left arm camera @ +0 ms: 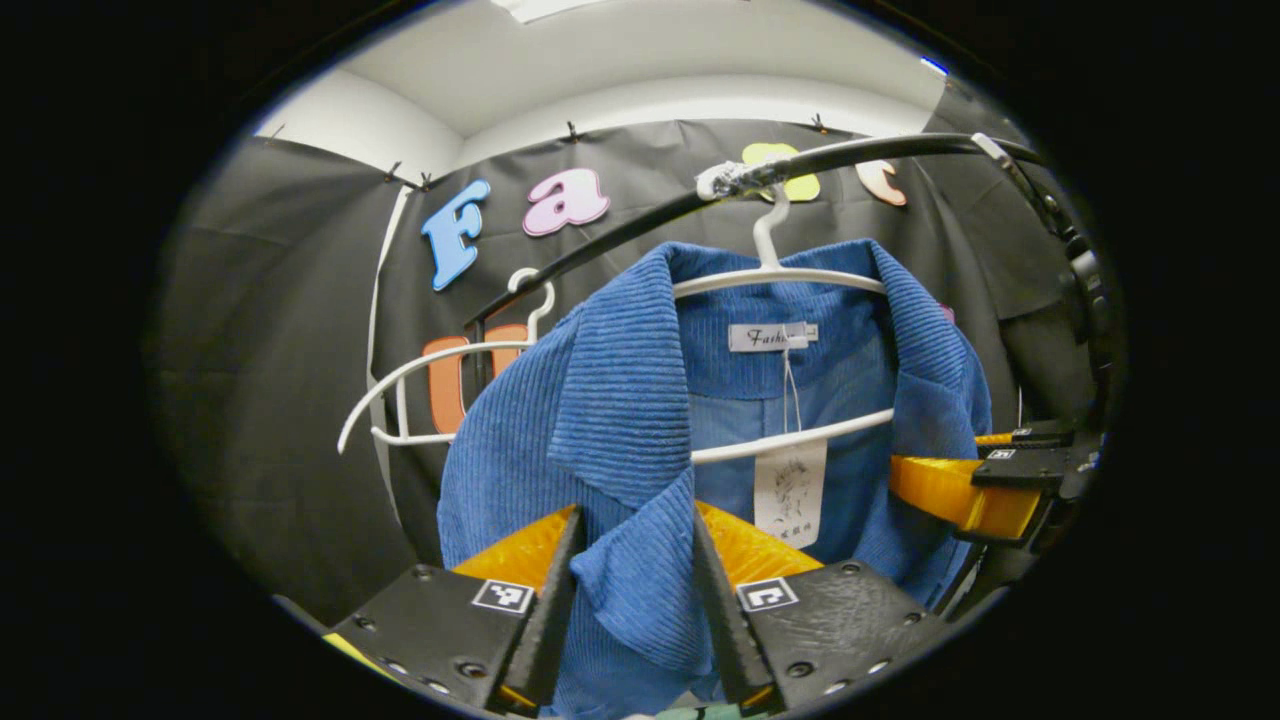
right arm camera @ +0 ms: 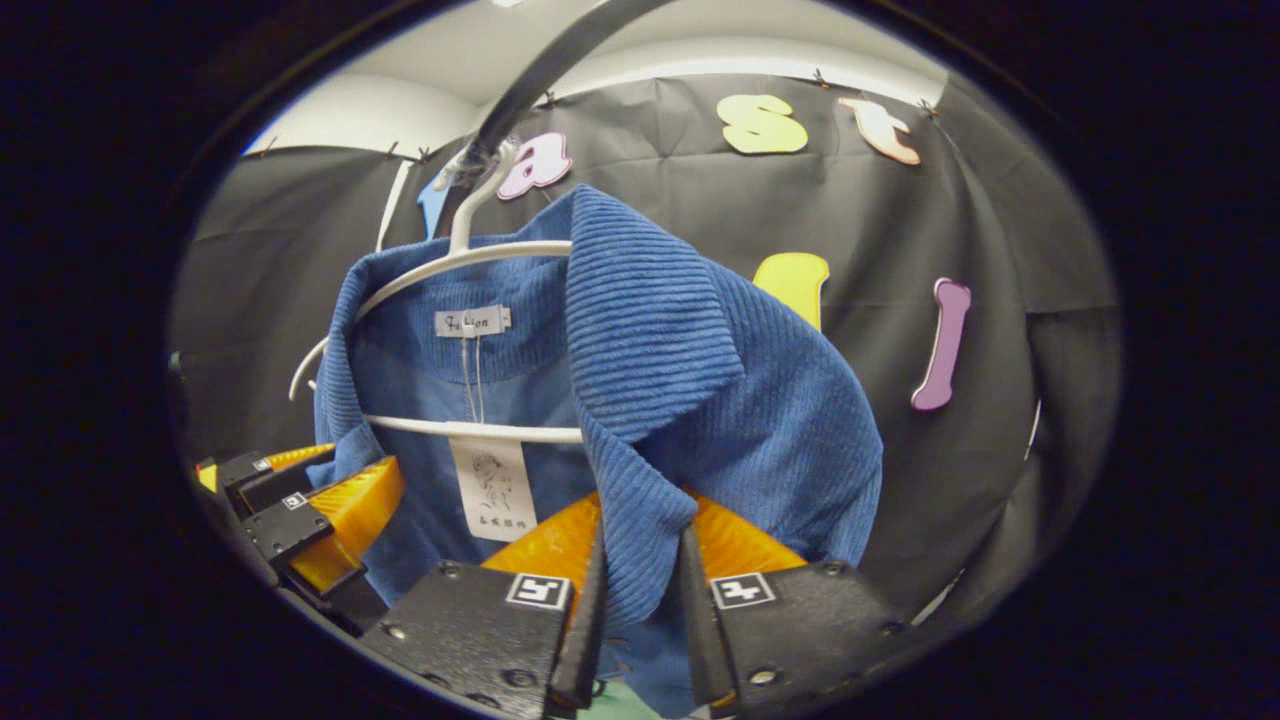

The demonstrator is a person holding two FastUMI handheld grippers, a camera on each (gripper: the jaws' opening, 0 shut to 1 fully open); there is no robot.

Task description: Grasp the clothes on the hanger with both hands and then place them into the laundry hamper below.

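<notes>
Both cameras sit close below the blue jacket (left arm camera: 640, 420), tilted upward at it. The left gripper view faces its left lapel, the other gripper (left arm camera: 960, 490) at 3 o'clock; the right gripper view faces the opposite lapel. They share the jacket, white hanger (left arm camera: 770, 275) and rail (left arm camera: 620, 235).

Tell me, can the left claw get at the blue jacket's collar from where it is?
Probably yes: the left claw already has the blue jacket lapel between its fingers, nothing blocking. It hangs on the white hanger.
</notes>
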